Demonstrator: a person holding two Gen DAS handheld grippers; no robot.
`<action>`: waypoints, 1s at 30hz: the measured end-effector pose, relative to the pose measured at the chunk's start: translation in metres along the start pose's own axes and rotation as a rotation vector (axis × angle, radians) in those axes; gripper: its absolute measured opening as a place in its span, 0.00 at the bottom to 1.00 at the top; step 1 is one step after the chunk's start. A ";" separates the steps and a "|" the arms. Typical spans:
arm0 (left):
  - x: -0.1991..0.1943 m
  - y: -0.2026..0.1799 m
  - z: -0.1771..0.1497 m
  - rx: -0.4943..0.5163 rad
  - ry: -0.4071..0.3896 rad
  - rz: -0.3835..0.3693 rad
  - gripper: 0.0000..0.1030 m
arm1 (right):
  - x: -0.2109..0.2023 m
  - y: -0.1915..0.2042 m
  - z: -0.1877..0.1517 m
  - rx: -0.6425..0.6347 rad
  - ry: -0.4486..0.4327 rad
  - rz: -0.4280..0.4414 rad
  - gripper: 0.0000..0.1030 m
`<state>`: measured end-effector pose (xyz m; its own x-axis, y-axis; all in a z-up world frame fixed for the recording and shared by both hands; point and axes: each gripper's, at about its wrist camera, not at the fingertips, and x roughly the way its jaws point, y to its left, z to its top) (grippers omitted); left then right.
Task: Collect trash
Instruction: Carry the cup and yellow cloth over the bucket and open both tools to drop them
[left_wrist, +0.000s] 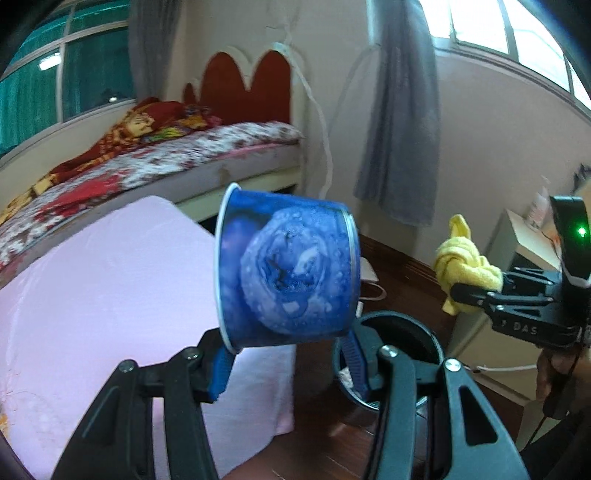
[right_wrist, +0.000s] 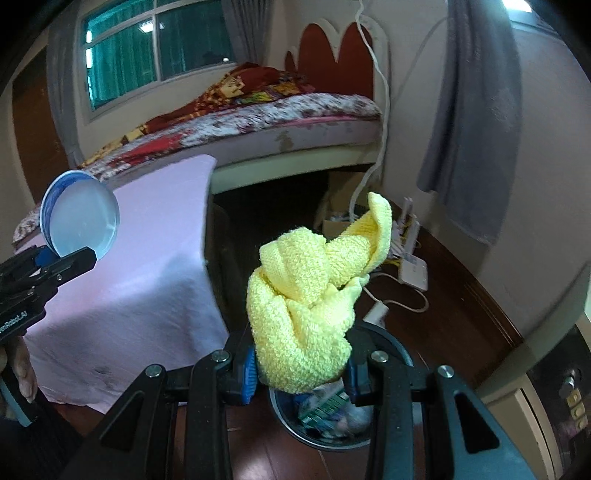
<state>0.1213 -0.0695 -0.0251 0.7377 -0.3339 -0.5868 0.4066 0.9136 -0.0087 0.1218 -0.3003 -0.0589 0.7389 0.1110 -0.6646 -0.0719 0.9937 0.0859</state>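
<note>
Left gripper (left_wrist: 291, 363) is clamped on a blue paper cup (left_wrist: 286, 271), long axis near horizontal, mouth pointing left over the pink-covered table's (left_wrist: 110, 295) right edge. Trash bin (right_wrist: 332, 424) stands on the floor just right of that edge. Right gripper (right_wrist: 301, 373), directly above the bin and nearer, is closed on a yellow cloth (right_wrist: 306, 306).

Counted: one blue paper cup (left_wrist: 286, 271), one yellow cloth (right_wrist: 306, 310), one trash bin (right_wrist: 400, 350), one pink-covered surface (right_wrist: 147, 277), one bed (right_wrist: 295, 114), two hand-held grippers.
</note>
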 end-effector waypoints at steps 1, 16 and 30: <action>0.005 -0.008 -0.002 0.011 0.010 -0.015 0.51 | 0.001 -0.005 -0.004 0.003 0.008 -0.006 0.37; 0.106 -0.078 -0.043 0.097 0.241 -0.210 0.51 | 0.063 -0.061 -0.072 -0.028 0.203 -0.028 0.38; 0.195 -0.090 -0.064 0.104 0.461 -0.243 0.71 | 0.152 -0.079 -0.108 -0.178 0.335 0.033 0.72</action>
<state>0.1947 -0.2021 -0.1905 0.3112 -0.3747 -0.8733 0.6051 0.7868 -0.1219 0.1674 -0.3601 -0.2465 0.4766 0.1125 -0.8719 -0.2294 0.9733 0.0002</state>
